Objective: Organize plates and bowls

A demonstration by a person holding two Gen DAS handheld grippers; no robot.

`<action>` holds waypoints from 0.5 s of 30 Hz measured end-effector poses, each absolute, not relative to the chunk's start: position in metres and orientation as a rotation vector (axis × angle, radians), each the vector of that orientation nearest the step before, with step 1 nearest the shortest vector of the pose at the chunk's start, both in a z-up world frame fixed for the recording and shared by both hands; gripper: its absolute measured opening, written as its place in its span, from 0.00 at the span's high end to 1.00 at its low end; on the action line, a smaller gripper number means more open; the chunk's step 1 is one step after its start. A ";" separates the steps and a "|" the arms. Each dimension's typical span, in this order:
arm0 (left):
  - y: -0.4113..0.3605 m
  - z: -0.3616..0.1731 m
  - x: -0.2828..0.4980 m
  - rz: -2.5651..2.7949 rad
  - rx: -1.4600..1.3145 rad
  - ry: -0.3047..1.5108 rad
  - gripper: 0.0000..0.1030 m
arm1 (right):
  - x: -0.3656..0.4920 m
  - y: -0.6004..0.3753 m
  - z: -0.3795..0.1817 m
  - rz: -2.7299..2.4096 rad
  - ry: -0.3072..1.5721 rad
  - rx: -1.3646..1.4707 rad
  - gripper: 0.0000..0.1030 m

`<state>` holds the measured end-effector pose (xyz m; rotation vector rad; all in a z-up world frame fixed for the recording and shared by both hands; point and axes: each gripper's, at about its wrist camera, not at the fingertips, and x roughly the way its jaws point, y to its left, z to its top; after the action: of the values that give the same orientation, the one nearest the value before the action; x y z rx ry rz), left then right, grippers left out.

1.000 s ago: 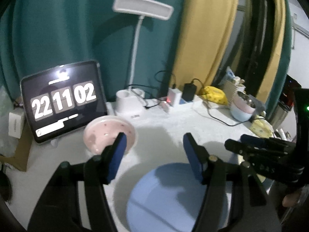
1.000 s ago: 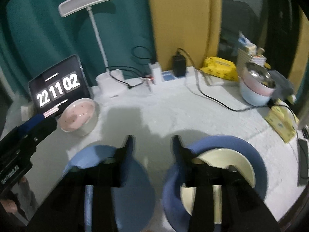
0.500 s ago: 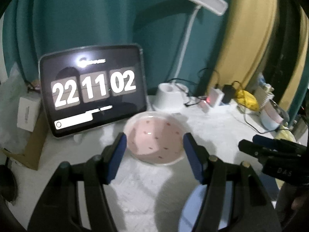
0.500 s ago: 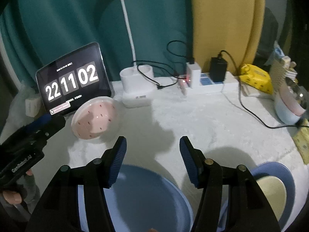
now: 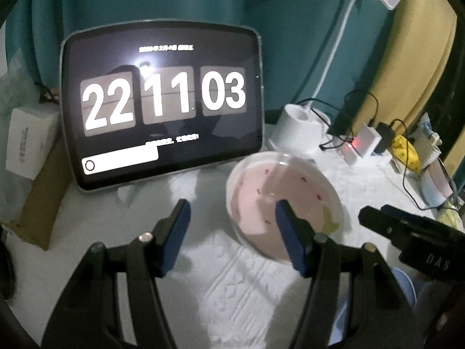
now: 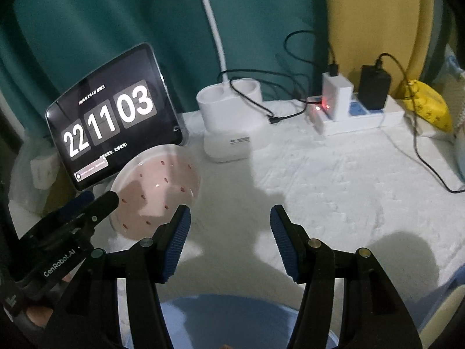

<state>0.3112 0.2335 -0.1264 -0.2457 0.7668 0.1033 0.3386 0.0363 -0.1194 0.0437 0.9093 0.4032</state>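
A lived-in room at home: teal and yellow curtains [image 6: 375,14] hang behind a table [image 6: 334,180] laid with a white embossed cloth. On it stand a tablet [image 5: 162,104] showing a flip clock, a white desk lamp [image 6: 229,122], a power strip [image 6: 360,116] with chargers, and a pink speckled plate [image 6: 157,195].

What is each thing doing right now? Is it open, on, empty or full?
Left gripper: open, holding nothing, fingers near the pink bowl.
Right gripper: open, holding nothing.
Pink bowl: upright on the table, empty.
Tablet clock: on, showing 22 11 03.
Power strip: red light on, chargers plugged in.
Blue plate: lying flat, nothing visible on it.
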 end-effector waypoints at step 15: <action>0.224 -0.148 0.324 0.125 -0.188 0.816 0.39 | 0.362 0.053 -0.154 0.431 0.979 0.098 0.42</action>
<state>0.3236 0.2243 -0.1482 -0.1884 0.8155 0.1252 0.3625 0.0533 -0.1542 0.0981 0.9789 0.4309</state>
